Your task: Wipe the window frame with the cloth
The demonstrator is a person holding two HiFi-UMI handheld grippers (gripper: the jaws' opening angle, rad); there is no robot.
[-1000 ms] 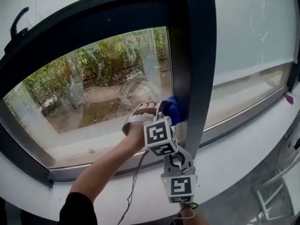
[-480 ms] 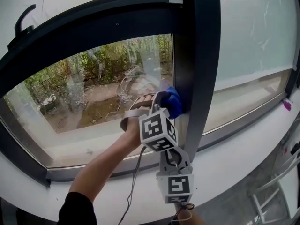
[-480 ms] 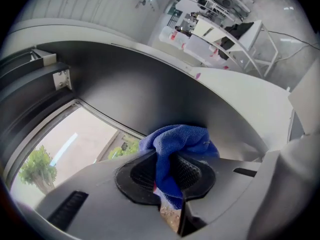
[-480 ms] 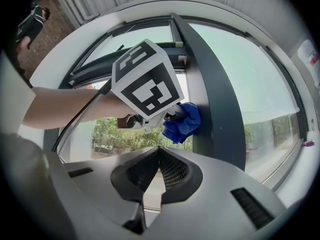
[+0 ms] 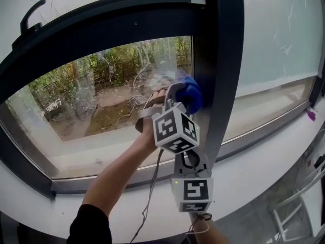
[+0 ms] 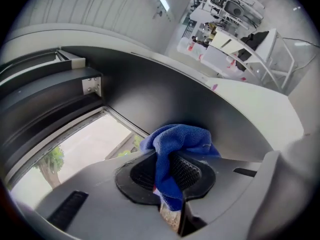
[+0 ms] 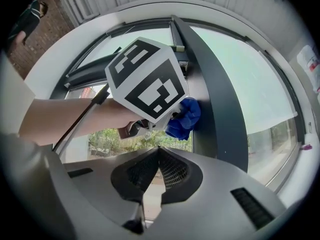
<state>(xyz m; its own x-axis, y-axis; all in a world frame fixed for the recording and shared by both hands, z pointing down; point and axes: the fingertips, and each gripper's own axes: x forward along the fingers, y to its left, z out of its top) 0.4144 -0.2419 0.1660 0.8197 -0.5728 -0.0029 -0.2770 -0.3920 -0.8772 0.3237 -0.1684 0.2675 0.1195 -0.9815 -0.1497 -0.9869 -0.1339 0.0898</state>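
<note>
Right gripper [image 5: 190, 162] sits low centre in the head view: fingers together, nothing between them, parked just below the left one and not touching anything. Left gripper [image 5: 182, 94] is above it, fingers clamped on the blue cloth [image 5: 192, 96]. The wad sticks out past the tips and presses on the dark vertical post [image 5: 219, 60] of the window frame, right at the seam with the glass pane [image 5: 101, 85]. Change over the last second: the cloth has climbed the post. It sat nearer the lower end of the pane edge and is now about mid-height, with the forearm reaching further up behind it. Reads as an upward stroke along the post's left face with contact kept. Judgement: the lower stretch of that edge is covered. The upper stretch to the corner is still to do, as are the top rail [image 5: 101, 32] at upper left and the bottom rail [image 5: 117, 181] above the white sill [image 5: 254, 159]. The left gripper view shows the cloth bunched, so the swath per pass looks narrow. Beyond the glass there is greenery and bare ground.
</note>
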